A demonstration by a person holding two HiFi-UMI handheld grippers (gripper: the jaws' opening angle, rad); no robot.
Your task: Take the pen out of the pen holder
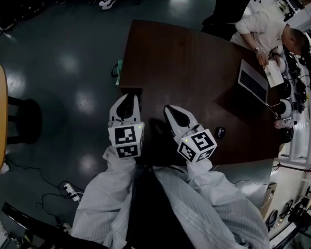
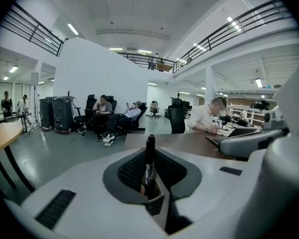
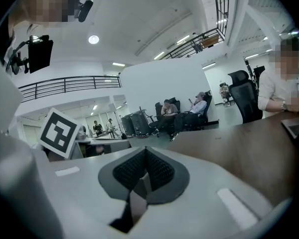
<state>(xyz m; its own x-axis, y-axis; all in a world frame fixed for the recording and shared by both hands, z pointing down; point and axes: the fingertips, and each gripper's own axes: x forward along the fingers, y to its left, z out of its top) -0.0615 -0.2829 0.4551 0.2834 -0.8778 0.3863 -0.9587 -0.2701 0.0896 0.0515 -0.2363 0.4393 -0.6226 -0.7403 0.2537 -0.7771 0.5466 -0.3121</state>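
- My left claw (image 2: pixel 149 152) is clenched on the pen (image 2: pixel 149 159), with the black ribbed pads pressed against it from both sides.
- The pen is black with pale print on its barrel. It stands upright between the pads, its top sticking out above them and its lower end down in the throat of the claw.
- My right claw (image 3: pixel 145 159) is closed. Its pads meet at the tips and I see nothing between them.
- In the head view the left claw (image 1: pixel 125 108) and right claw (image 1: pixel 176 117) sit side by side, close but not touching, both pointing away from me.
- The dark wooden table (image 1: pixel 186 61) stretches ahead of both claws. The right claw is over its near edge, and the left claw is at its near left corner.
- A small dark object (image 1: pixel 220 133) lies on the table just to the right of the right claw. I cannot tell what it is.
- Well ahead and to the right of the right claw, a person (image 1: pixel 259 22) leans over the far end of the table, with an open laptop (image 1: pixel 251 82) beside them.
- From the right gripper view, the left claw's marker cube (image 3: pixel 57 130) shows off to the left.
- Far beyond the tip of the left claw, several people (image 2: pixel 114 116) sit in chairs on the grey floor.
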